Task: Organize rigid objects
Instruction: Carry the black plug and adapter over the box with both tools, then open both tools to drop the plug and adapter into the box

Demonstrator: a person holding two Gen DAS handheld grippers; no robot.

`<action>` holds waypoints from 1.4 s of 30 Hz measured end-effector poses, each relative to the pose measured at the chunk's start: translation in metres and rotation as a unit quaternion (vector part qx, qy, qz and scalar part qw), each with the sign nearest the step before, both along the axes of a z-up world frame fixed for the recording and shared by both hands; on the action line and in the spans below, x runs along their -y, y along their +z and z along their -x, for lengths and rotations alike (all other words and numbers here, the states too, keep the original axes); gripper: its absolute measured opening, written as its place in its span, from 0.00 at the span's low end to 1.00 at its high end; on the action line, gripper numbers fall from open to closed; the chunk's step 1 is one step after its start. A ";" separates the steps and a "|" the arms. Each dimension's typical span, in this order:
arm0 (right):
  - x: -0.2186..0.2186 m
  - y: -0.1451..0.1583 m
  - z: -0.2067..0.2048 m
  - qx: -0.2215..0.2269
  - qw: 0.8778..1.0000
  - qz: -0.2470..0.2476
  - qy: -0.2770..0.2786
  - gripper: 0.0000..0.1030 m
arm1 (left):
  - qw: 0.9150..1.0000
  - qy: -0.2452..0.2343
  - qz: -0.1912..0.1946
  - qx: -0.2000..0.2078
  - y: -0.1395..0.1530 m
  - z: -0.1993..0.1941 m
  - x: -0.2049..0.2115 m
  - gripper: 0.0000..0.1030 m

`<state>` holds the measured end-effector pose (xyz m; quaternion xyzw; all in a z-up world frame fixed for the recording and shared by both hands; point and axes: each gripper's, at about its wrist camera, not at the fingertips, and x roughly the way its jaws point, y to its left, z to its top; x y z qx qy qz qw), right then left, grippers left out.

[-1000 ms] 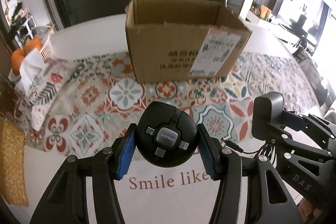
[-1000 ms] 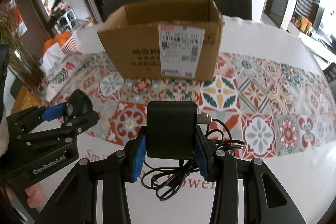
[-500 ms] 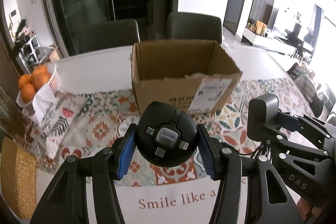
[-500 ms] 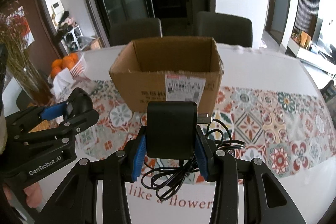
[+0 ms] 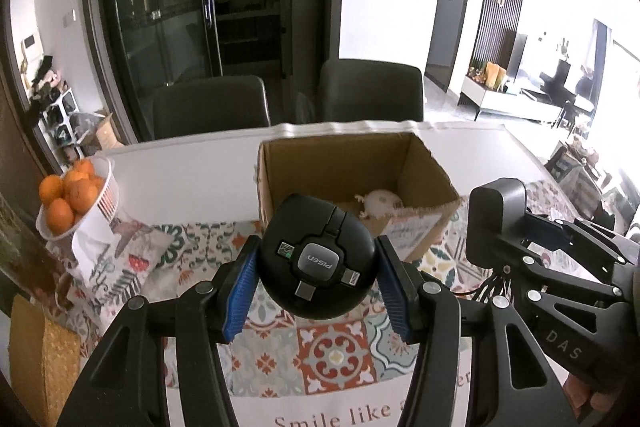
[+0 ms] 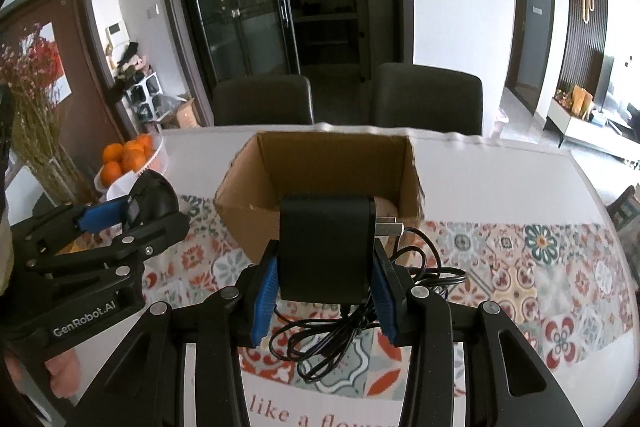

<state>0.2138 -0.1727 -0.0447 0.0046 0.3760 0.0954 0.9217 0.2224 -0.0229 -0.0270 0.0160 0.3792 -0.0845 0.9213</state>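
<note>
My left gripper (image 5: 318,287) is shut on a round black cable reel (image 5: 318,257) marked PISEN, held in the air in front of an open cardboard box (image 5: 352,163). A small pale object (image 5: 378,203) lies on the box floor. My right gripper (image 6: 326,291) is shut on a black power adapter (image 6: 326,247) with metal prongs on its right side; its black cord (image 6: 340,331) hangs in loops below. The box (image 6: 320,167) stands just beyond the adapter. Each gripper shows in the other's view: the right one (image 5: 532,251) at the right, the left one (image 6: 116,219) at the left.
The box rests on a patterned table runner (image 5: 320,347) over a white table (image 5: 192,171). A white basket of oranges (image 5: 76,199) and a patterned tissue cover (image 5: 120,259) sit at the left. Two dark chairs (image 6: 424,99) stand behind the table. Dried flowers (image 6: 32,115) rise at far left.
Both grippers have risen with their loads, so the views now look down into the box's open top. The grips are unchanged.
</note>
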 end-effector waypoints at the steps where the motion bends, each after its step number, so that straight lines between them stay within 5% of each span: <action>1: 0.001 0.001 -0.003 0.001 1.000 0.000 0.000 0.41 | 1.000 0.000 -0.001 0.002 0.001 -0.004 0.000 0.54; 21: -0.003 0.018 -0.086 0.021 1.000 0.009 0.007 0.41 | 1.000 -0.005 0.000 0.003 0.010 -0.086 -0.003 0.54; 42: 0.012 -0.030 -0.164 -0.068 0.998 0.013 0.002 0.41 | 0.994 -0.012 -0.005 -0.111 -0.048 -0.163 0.014 0.53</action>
